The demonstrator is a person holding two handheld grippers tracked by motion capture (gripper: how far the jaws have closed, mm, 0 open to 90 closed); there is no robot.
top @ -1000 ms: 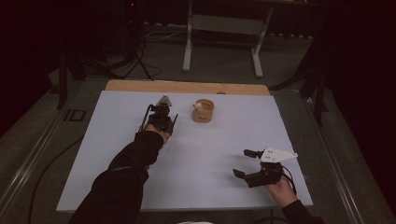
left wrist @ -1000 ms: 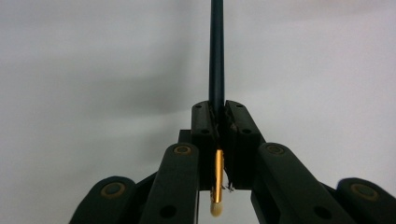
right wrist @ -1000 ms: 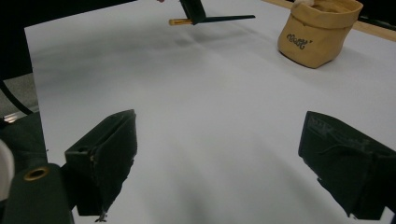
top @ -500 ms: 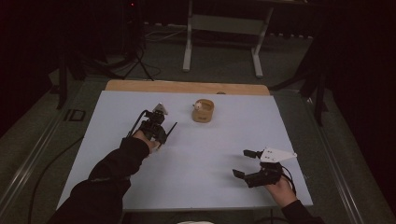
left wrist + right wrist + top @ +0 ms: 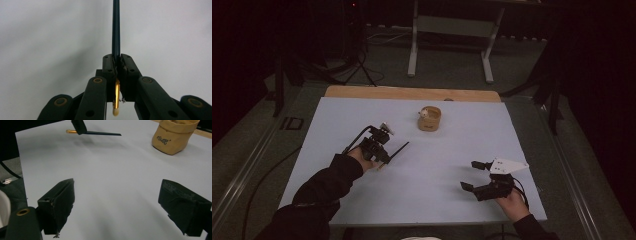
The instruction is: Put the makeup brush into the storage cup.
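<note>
- High view: the left gripper (image 5: 384,150) is clamped on a thin dark pencil (image 5: 396,150), carried above the table (image 5: 337,120), down and to the left of the tan pouch (image 5: 429,119).
- Left gripper view: the jaws are pressed together on the pencil (image 5: 116,30), whose dark shaft runs straight out past the pads, while a gold band and a pale end (image 5: 115,110) poke out behind them.
- Right gripper view: the right gripper (image 5: 117,207) has its jaws wide apart with nothing between them; it sits near the table's front edge, well to the right of and below the pouch (image 5: 175,137) as the high view shows it.
- Step in hand, as I judge it: the pencil is gripped and carried, not yet delivered; it is apart from the pouch.
- The next move likely calls for swinging the pencil's free end toward the pouch's open top, tilting it upright, and releasing only once the tip is inside the rim.
- The pencil looks slender, rigid and dark, almost black, gripped close to its gold-banded end, so most of its length sticks out beyond the jaws.
- The pouch is a small soft tan bag with dark lettering on its side, standing upright near the table's far edge.
</note>
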